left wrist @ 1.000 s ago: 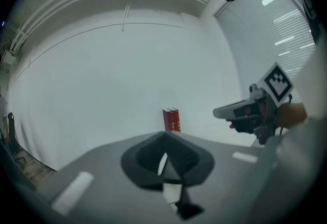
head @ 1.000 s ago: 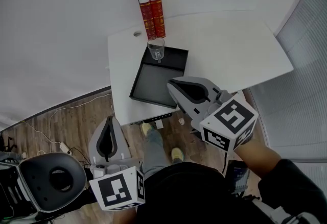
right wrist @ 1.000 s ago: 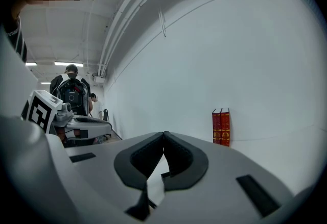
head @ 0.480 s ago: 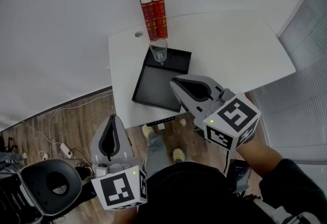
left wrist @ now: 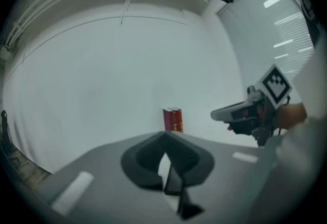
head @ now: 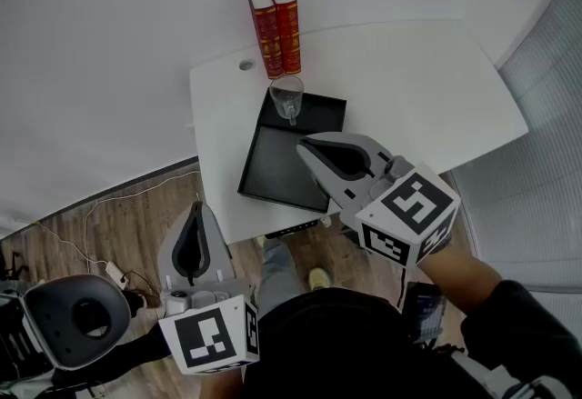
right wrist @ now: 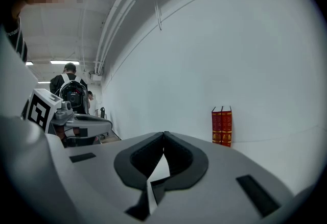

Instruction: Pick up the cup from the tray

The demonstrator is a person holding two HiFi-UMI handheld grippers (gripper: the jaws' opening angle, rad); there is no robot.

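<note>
A clear glass cup (head: 286,97) stands upright in the far corner of a black tray (head: 271,165) on the white table (head: 409,88). My right gripper (head: 305,144) hovers with its tip over the tray's near right part, short of the cup; its jaws meet, shut on nothing. My left gripper (head: 195,209) is held low over the floor, left of the table's near edge, also shut and empty. In the left gripper view the shut jaws (left wrist: 164,136) point toward the wall. In the right gripper view the jaws (right wrist: 164,134) are closed too. Neither gripper view shows the cup.
Two red books (head: 275,23) stand upright on the table just behind the cup, against the white wall. A black office chair (head: 73,320) and cables sit on the wooden floor at lower left. In the right gripper view a person with a backpack (right wrist: 71,90) stands far off.
Both grippers have moved a little toward the table. The right gripper's tip now overlaps more of the tray. Both stay shut.
</note>
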